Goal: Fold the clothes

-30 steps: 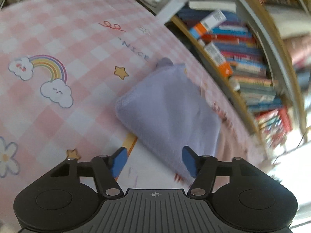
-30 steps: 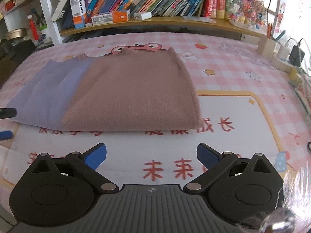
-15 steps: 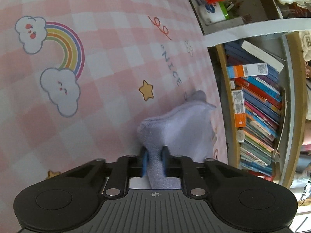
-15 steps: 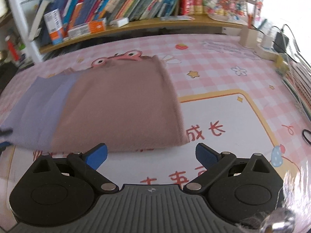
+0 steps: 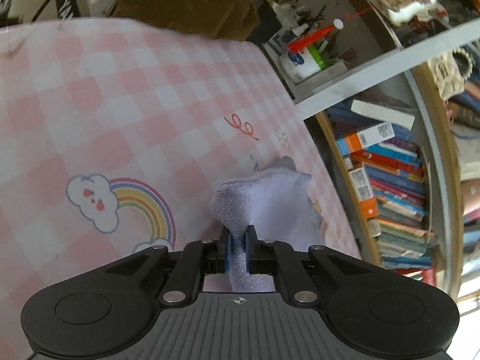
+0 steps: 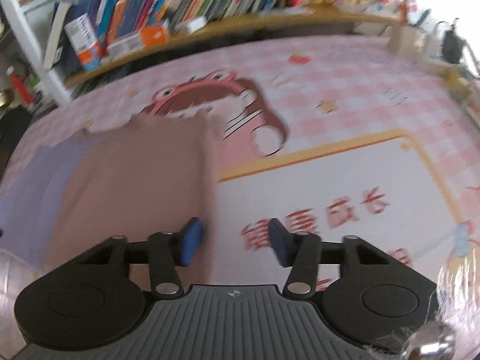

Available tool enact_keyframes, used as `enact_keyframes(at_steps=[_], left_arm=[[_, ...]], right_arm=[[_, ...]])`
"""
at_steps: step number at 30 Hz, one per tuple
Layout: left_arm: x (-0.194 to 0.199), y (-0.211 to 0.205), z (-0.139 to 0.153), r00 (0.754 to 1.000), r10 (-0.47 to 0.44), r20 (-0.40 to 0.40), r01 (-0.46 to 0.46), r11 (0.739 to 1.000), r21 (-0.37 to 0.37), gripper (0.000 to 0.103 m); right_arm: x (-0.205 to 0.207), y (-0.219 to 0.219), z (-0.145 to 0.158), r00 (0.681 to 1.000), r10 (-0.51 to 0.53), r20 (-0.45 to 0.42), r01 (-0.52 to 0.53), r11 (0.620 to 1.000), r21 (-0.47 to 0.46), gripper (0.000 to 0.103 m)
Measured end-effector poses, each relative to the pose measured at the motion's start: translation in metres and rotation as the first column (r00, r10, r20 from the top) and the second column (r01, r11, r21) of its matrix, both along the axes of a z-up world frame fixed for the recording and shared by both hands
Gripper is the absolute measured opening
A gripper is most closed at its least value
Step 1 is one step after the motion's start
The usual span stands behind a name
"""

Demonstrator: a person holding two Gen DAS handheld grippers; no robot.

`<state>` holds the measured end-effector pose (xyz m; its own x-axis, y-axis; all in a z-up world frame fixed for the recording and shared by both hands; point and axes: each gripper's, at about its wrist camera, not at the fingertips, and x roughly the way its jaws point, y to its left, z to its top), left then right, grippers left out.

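Observation:
A folded garment, lavender at one end and dusty pink at the other, lies on the pink checked table cover [image 5: 90, 114]. In the left wrist view my left gripper [image 5: 238, 247] is shut on the garment's lavender corner [image 5: 270, 204], which is bunched and lifted off the cover. In the right wrist view the garment [image 6: 135, 174] is blurred; its pink right edge runs down towards my right gripper [image 6: 234, 243]. The right gripper is open, its left blue pad [image 6: 192, 240] over the cloth's edge and its right pad over the bare mat.
A bookshelf [image 6: 168, 15] full of books lines the far side of the table. A brown cloth heap [image 5: 186, 3] and a pen pot [image 5: 303, 60] sit beyond the table's left end. Small items and cables [image 6: 444, 48] stand at the right edge.
My left gripper closed on the lavender corner and lifted it. My right gripper moved left and forward to the garment's pink edge, and its fingers narrowed while staying open.

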<state>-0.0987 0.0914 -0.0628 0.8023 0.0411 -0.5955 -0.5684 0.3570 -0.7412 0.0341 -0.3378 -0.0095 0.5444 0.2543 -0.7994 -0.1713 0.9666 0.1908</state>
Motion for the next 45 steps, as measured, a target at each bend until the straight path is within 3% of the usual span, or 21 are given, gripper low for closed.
enact_keyframes(at_steps=[2,5,7,10,20,25,27,30,36,45], left_arm=[[0.001,0.001,-0.006,1.0,0.001,0.004,-0.001,1.0,-0.031,0.012],[0.005,0.005,-0.017,1.0,-0.017,0.019,0.018,0.995,-0.103,0.025],[0.009,0.007,-0.024,1.0,-0.017,0.023,0.02,0.989,-0.147,0.029],[0.014,0.006,-0.026,0.999,-0.014,0.043,0.021,0.988,-0.153,0.034],[0.022,0.009,-0.03,0.998,-0.007,0.067,0.018,0.986,-0.164,0.032],[0.025,0.009,-0.032,0.999,-0.013,0.041,0.019,0.991,-0.132,0.013],[0.026,0.009,-0.032,0.999,-0.015,0.042,0.021,0.992,-0.128,0.012],[0.025,0.009,-0.031,0.999,-0.024,0.039,0.029,0.993,-0.113,0.012],[0.028,0.003,-0.017,0.999,-0.049,0.02,0.049,0.998,-0.045,0.012],[0.033,-0.026,0.032,0.995,-0.093,0.019,0.089,0.983,0.159,0.011]], right_arm=[[0.0,0.008,-0.001,1.0,0.03,-0.001,-0.03,1.0,-0.008,0.031],[0.001,0.012,-0.002,0.998,0.057,-0.005,-0.057,0.998,-0.009,0.019],[0.002,0.013,-0.003,0.998,0.067,-0.006,-0.067,0.998,-0.012,0.016],[0.003,0.013,-0.005,0.997,0.078,-0.01,-0.078,0.997,-0.013,0.015],[0.004,0.013,-0.007,0.997,0.079,-0.017,-0.079,0.997,-0.007,0.015],[0.005,0.01,-0.007,0.996,0.08,-0.024,-0.08,0.997,0.009,0.016],[0.006,0.007,-0.006,0.996,0.078,-0.031,-0.077,0.997,0.023,0.016],[0.008,0.003,-0.005,0.996,0.085,-0.028,-0.084,0.996,0.029,0.029],[0.013,-0.005,-0.003,0.994,0.107,-0.026,-0.106,0.993,0.052,0.028],[0.05,-0.009,0.002,0.981,0.193,0.022,-0.194,0.968,0.158,0.026]])
